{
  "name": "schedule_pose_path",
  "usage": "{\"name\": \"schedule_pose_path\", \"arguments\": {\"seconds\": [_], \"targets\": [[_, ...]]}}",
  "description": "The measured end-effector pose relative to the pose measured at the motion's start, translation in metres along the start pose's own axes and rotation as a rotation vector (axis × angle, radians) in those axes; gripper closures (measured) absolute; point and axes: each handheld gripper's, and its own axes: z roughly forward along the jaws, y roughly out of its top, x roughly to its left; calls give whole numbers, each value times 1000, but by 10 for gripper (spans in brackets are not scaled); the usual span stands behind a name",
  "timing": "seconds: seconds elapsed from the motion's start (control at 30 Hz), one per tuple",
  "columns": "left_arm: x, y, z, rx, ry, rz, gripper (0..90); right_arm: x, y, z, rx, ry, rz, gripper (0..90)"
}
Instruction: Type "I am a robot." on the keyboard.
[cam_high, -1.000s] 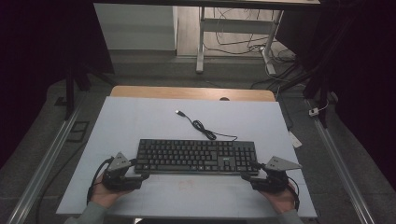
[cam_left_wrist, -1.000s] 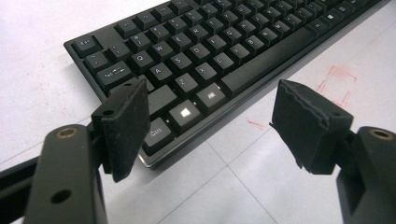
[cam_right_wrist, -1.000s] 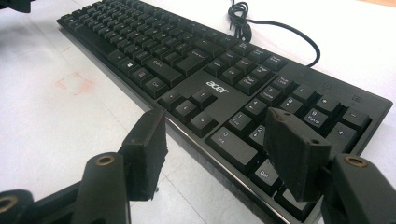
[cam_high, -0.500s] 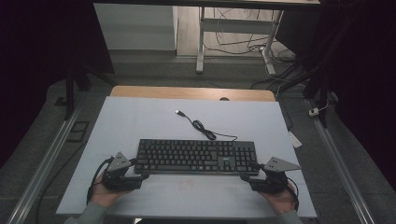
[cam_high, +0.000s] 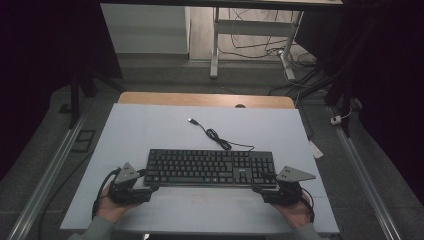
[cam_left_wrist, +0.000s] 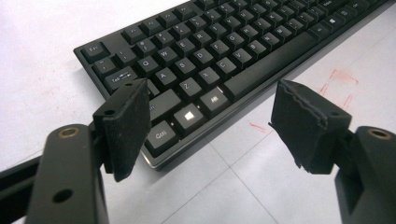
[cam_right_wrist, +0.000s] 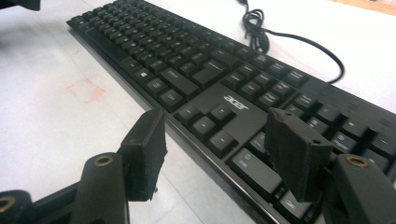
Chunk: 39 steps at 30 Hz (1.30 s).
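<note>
Here, keyboard (cam_high: 210, 167) flat on table (cam_high: 150, 125), left gripper (cam_left_wrist: 210, 121) and right gripper (cam_right_wrist: 219, 154) both agape, straddling its near corners.

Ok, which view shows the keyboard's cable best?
The high view: the cable runs whole from the keyboard to its plug. The right gripper view catches only its coil; the left gripper view has keys, no cable.

High view was dim; surroundings fell to black and my white table (cam_high: 150, 130) caught the only even light. Both gripper views were bright, the tabletop nearly washed out. My near pads (cam_left_wrist: 123, 126) were soft, keyboard (cam_right_wrist: 210, 74) keys glinted; far rows blurred.
</note>
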Motion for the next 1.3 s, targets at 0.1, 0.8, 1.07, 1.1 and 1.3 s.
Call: {"name": "schedule_pose_path", "arguments": {"seconds": [0.1,0.8,1.07,1.1,1.3], "targets": [[-1,4,-1,-10,-5,-1,295,3,4,3,2,2,-5,389],[-2,24,9,0,-11,5,362,22,40,39,-8,72,-17,717],[2,20,9,2,-12,-5,395,28,46,48,10,92,-32,893],[4,19,9,1,-12,-11,404,29,47,51,15,95,-34,895],[5,18,11,8,-11,-10,433,31,50,58,18,102,-37,896]]}}
